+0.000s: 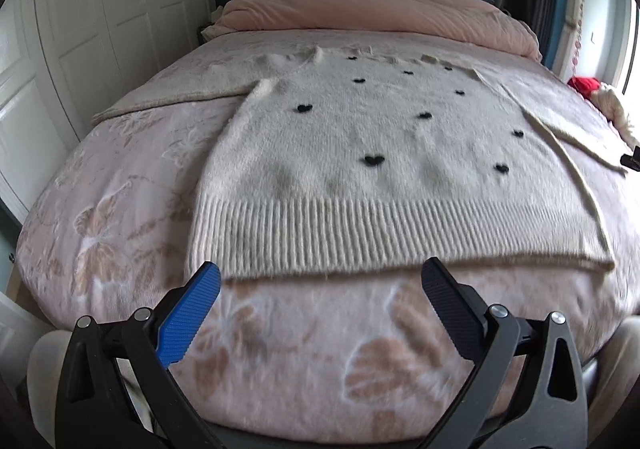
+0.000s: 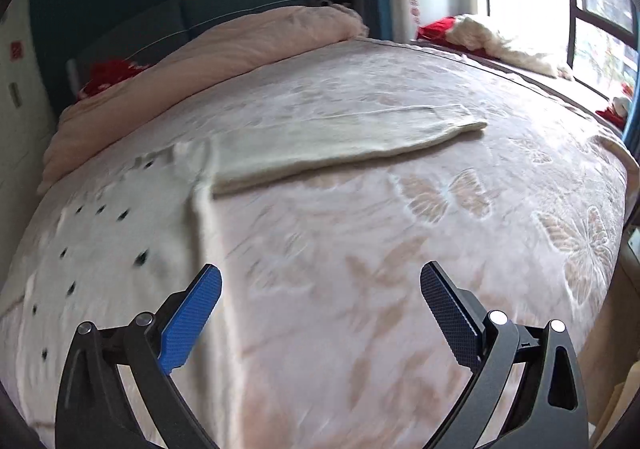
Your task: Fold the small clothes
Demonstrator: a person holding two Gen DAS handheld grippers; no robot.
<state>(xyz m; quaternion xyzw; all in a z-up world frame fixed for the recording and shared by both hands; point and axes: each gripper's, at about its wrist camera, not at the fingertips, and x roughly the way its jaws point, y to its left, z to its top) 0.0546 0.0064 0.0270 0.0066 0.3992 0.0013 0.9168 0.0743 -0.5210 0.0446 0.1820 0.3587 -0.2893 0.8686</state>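
A cream fuzzy sweater [image 1: 360, 153] with small black hearts lies flat on the bed, ribbed hem nearest me, both sleeves spread out sideways. My left gripper [image 1: 320, 281] is open and empty, just before the hem's middle. In the right wrist view the sweater's body [image 2: 100, 241] lies at the left and its right sleeve [image 2: 340, 141] stretches out to the right. My right gripper [image 2: 320, 285] is open and empty above bare blanket, right of the sweater's side edge. Its tip shows at the right edge of the left wrist view [image 1: 632, 161].
The bed is covered by a pink butterfly-print blanket [image 1: 300, 349], with a folded pink quilt [image 1: 380, 9] at the head. Red and white items [image 2: 480, 33] lie by the window at the right. White wardrobe doors [image 1: 80, 29] stand at the left.
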